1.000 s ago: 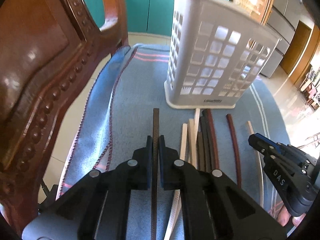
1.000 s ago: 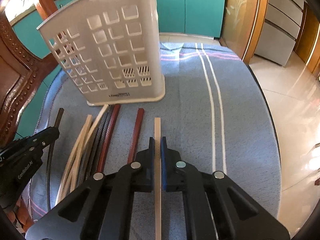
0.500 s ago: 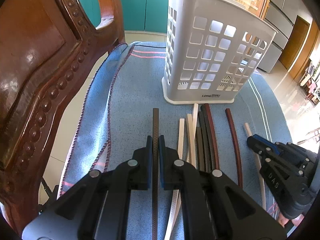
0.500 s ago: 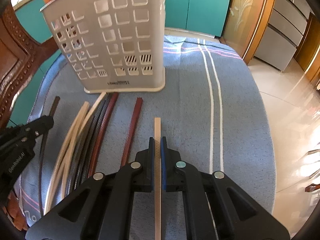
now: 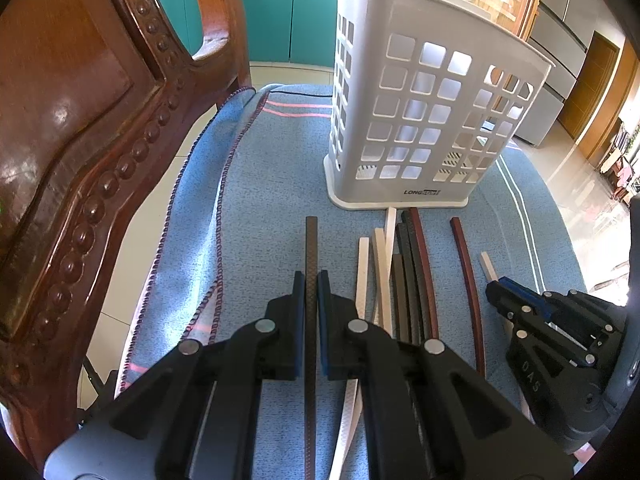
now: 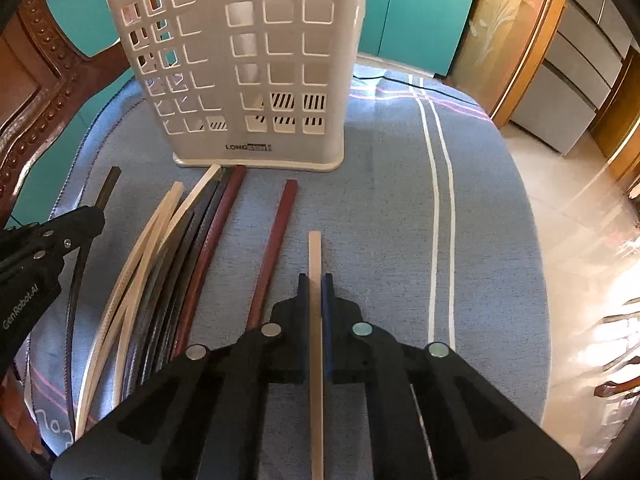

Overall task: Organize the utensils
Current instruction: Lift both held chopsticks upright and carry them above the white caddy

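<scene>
A white perforated basket (image 5: 420,120) stands upright on the blue cloth (image 5: 272,168); it also shows in the right wrist view (image 6: 256,68). My left gripper (image 5: 311,280) is shut on a dark chopstick (image 5: 311,240) that points toward the basket. My right gripper (image 6: 316,282) is shut on a pale wooden chopstick (image 6: 314,252). Several loose chopsticks (image 6: 192,236), white, dark and red-brown, lie in a bundle before the basket. One red-brown chopstick (image 6: 276,240) lies apart to their right.
A carved wooden chair back (image 5: 80,120) rises close on the left of the table. The round table edge drops to a tiled floor (image 6: 580,200) on the right. Teal cabinets (image 5: 272,8) stand behind.
Both grippers have risen slightly and drawn nearer the basket, each still holding its chopstick. The basket looms larger in the right wrist view.
</scene>
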`<state>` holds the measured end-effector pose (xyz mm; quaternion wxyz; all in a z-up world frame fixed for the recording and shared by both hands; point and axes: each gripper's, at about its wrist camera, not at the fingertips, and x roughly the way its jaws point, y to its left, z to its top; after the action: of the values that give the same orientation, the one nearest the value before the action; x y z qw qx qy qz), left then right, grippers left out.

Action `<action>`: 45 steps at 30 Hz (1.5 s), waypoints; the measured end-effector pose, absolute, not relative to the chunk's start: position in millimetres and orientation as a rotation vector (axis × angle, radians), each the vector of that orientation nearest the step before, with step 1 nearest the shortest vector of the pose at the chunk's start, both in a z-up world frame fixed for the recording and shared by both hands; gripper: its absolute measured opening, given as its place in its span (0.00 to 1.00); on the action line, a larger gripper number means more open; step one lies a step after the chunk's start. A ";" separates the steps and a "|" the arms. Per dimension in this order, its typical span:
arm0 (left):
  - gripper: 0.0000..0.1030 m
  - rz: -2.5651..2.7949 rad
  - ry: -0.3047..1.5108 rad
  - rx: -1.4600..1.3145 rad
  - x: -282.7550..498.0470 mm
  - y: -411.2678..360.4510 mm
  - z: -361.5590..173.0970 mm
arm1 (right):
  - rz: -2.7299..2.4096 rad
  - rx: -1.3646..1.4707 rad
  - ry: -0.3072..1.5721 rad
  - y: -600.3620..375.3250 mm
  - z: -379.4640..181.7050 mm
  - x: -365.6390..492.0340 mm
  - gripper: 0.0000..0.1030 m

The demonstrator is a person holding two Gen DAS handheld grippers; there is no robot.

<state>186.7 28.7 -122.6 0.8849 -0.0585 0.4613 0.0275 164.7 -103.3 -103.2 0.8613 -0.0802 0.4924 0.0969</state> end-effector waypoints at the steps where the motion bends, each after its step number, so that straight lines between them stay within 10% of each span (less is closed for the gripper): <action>1: 0.07 0.057 0.957 -0.123 186.2 29.3 -121.9 | 0.204 -0.162 1.029 -103.1 -103.3 165.2 0.06; 24: 0.07 -0.010 0.783 -0.173 149.4 33.3 -65.0 | 0.306 0.072 0.695 -167.2 20.3 110.5 0.06; 45: 0.07 -0.138 0.264 -0.327 115.5 60.3 143.4 | 0.375 0.266 0.406 -214.1 154.6 93.0 0.07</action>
<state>115.5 60.3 143.4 0.9756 -0.1623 0.1310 -0.0687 93.0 -214.1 154.6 0.9534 0.1308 0.1998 0.1845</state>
